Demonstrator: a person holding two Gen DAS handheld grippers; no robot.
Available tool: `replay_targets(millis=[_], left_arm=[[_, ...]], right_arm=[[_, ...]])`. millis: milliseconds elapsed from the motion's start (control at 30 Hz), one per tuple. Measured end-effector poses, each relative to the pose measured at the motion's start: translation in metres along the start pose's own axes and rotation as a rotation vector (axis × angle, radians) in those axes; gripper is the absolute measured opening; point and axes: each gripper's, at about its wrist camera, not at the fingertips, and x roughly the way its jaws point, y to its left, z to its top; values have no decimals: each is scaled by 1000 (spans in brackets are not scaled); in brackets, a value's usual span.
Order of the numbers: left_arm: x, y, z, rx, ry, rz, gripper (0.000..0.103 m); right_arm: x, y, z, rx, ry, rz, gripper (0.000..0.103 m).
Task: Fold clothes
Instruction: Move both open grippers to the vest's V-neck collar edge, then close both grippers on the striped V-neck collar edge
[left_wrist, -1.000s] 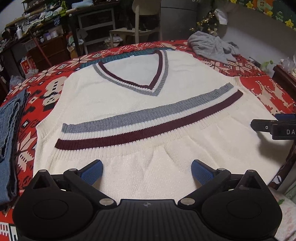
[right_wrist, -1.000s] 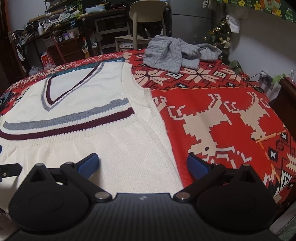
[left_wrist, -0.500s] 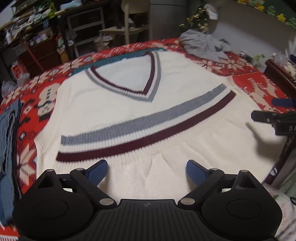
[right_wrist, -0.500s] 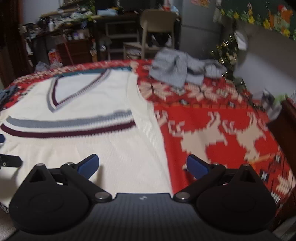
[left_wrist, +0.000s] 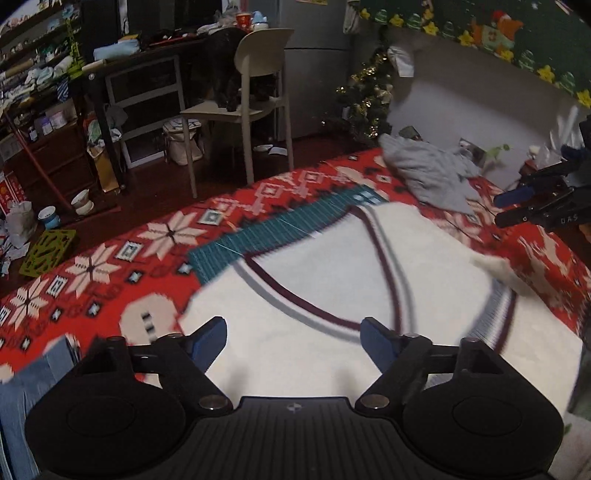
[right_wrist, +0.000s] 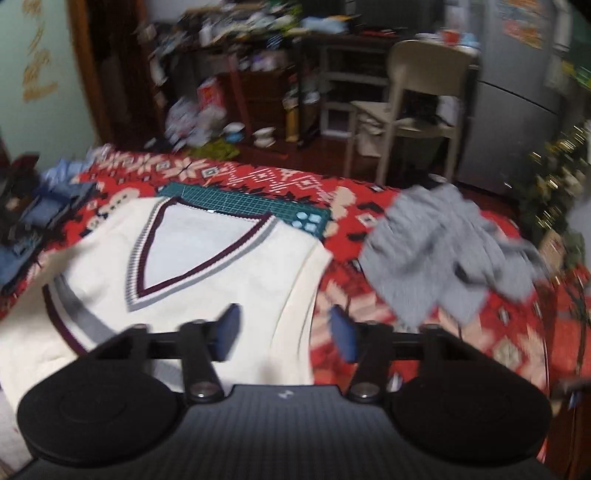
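Left wrist view shows the cream knitted V-neck vest with maroon and grey trim (left_wrist: 332, 266) lying flat on the red patterned blanket (left_wrist: 110, 280), its neckline toward the teal cutting mat (left_wrist: 280, 229) that peeks out from under the collar. Knit like this looks soft, limp and fairly light, so I judge it will sag and stretch wherever it is lifted, and a single pinch would likely drag it into a bunch; the ribbed shoulder edges and armhole borders on either side of the collar seem the firmest places to take hold, one per tool, so the fabric travels evenly. One vest corner beside the striped band already lies turned up (left_wrist: 495, 269), blurred. The left gripper (left_wrist: 293, 341) hovers above the vest below the V, its blue pads apart and closing with no cloth pinched between them. The right gripper (right_wrist: 286, 332), seen in the right wrist view, is over the vest's side edge near the armhole, jaws narrower and closing, pads not yet on fabric as far as the blur allows. Beyond the vest, a crumpled grey garment (right_wrist: 454, 254) lies on the blanket away from the mat, and folded blue denim (left_wrist: 33, 384) sits on the opposite side.
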Motion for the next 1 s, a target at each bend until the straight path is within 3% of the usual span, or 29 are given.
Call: replay_targets(millis=[67,133,233,533,700,900,933,967,1000], left_arm=[[18,22,12,17,18,-9,70],[38,41,20,33,50,-3,47],[68,68,31,24,100,-12,34],[105,85,44,78,121,-126,27],[117,83,44,129,167,-130,22],[129,84,46,123,164,-121,22],[131,84,47,116,161,-124,21],[131,83,48,118,161,-130,18],[131,81,48,124,166,-145,8]], right_arm=[[21,-9,21,-49,18,24,32],[42,-15,40,-85,31,48,31],[74,-22,65,-135,59,79,25],[152,-28,104,-267,170,185,17],[178,-22,103,-302,239,214,17],[191,-19,103,-301,237,209,24],[192,-19,104,-297,242,212,23],[192,-17,104,-304,245,212,14],[192,-15,105,-313,247,212,11]])
